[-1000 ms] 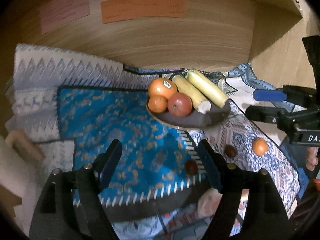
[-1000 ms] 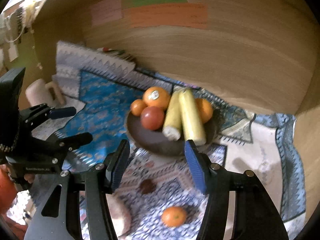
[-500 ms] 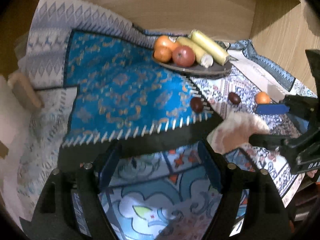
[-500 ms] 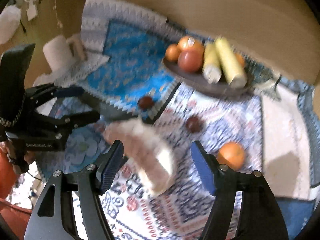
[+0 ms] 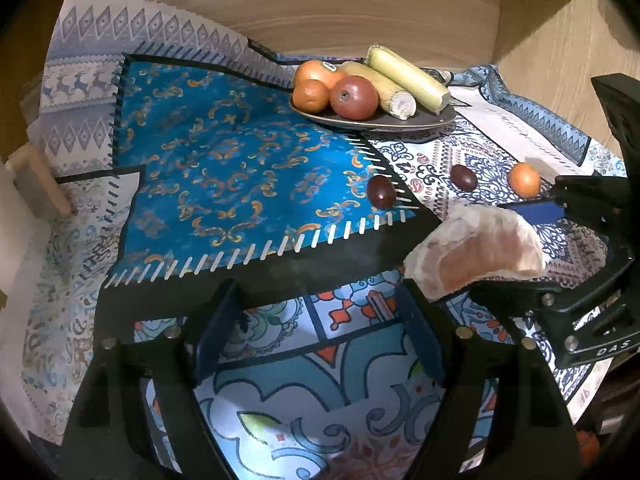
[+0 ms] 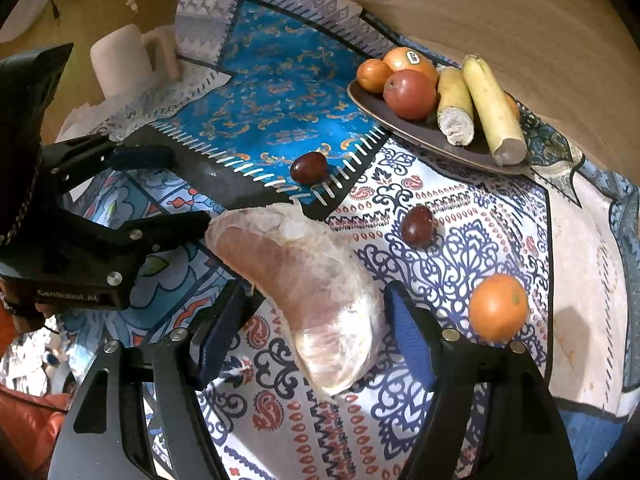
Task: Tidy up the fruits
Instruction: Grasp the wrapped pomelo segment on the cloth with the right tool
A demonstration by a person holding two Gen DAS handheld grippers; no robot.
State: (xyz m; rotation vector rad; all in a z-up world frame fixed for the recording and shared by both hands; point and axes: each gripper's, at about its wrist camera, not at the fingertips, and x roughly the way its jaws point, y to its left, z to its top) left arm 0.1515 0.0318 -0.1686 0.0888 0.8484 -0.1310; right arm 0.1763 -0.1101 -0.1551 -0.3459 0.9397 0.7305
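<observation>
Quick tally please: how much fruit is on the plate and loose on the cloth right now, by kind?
Oranges and tangerines: 3 on the plate (largest, one mostly hidden), 1 loose tangerine
Red apple: 1
Yellow stalks: 2
Dark plums: 2, loose
Pomelo segment: 1, between the right gripper fingers
Total: 10

The left gripper (image 5: 316,320) hangs low at the near left of the scene with its jaws spread wide and nothing between them, fingers pointing toward the far side. The right gripper (image 6: 316,332) sits at the near right, its jaws also spread apart, angled down and toward the far left. In the left wrist view its blue-padded fingers (image 5: 536,210) reach in from the right edge. A bit of the person's hand (image 6: 24,316) grips the left gripper's body.
</observation>
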